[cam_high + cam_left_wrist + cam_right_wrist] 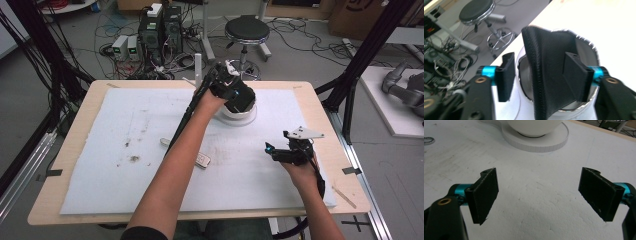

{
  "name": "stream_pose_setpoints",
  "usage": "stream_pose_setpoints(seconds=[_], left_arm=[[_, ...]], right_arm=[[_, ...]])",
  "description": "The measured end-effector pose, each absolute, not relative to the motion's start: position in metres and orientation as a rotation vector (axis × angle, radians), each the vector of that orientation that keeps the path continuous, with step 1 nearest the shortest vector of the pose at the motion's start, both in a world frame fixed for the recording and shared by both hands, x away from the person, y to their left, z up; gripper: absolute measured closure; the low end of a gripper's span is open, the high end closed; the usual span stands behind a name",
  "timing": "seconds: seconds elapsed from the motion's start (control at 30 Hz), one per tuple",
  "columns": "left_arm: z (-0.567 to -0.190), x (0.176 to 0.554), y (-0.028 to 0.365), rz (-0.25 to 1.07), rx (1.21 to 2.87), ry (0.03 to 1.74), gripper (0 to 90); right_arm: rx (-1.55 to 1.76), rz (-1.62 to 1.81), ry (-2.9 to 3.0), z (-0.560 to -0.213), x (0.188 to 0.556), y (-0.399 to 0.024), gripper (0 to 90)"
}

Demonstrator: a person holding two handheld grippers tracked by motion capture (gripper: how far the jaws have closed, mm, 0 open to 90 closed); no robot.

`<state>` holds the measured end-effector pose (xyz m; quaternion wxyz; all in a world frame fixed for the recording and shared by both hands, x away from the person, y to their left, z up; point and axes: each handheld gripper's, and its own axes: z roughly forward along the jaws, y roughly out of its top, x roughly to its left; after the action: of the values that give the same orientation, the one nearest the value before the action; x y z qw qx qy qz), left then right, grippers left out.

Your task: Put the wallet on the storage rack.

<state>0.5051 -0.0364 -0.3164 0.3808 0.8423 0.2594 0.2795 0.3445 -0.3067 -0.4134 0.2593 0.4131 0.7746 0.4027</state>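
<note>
Left gripper (541,80): jaws spread wide, holding nothing; a black textured sheet (549,72) stands between them, lying against the inner face of one jaw and well apart from the other.
Black sheet: folded and propped upright in a white round container (524,105) with a shiny metal rim, directly ahead of and below the jaws. My guess is that it stands up so an edge can be pinched.
Container: at the far side of the worktop (75,200), sitting on a white round base (536,141), under the left gripper (235,92) in the high view.
Right gripper (540,195): jaws fully parted and empty, with bare white mat (536,220) between them; the base lies well ahead of them.
Right gripper placing: it hovers low over the mat, apart from the container (295,150), probably waiting clear of the left arm.
Small items: a small white object (202,160) lies on the mat beside the left forearm; what it is I cannot tell.
</note>
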Motion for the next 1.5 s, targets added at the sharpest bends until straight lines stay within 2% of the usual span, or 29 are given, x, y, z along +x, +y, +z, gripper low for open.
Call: stream_pose_setpoints(seconds=[0.37, 0.67, 1.0, 1.3, 1.5], left_arm=[[-0.286, 0.465, 0.006, 0.612, 2.06, 0.613, 29.7], [-0.282, 0.44, 0.034, 0.568, 2.026, 0.579, 27.7], [-0.288, 0.411, 0.073, 0.525, 2.008, 0.556, 24.9], [-0.309, 0.378, 0.128, 0.481, 1.974, 0.629, 22.7], [-0.317, 0.36, 0.149, 0.507, 1.945, 0.651, 22.6]], right_arm=[[1.126, 1.107, 2.077, -0.41, 0.343, -0.311, 16.5], [1.148, 1.114, 2.056, -0.409, 0.344, -0.314, 16.5], [1.142, 1.106, 2.063, -0.409, 0.344, -0.311, 16.5], [1.14, 1.098, 2.072, -0.411, 0.345, -0.31, 16.5], [1.142, 1.087, 2.074, -0.412, 0.347, -0.309, 16.5]])
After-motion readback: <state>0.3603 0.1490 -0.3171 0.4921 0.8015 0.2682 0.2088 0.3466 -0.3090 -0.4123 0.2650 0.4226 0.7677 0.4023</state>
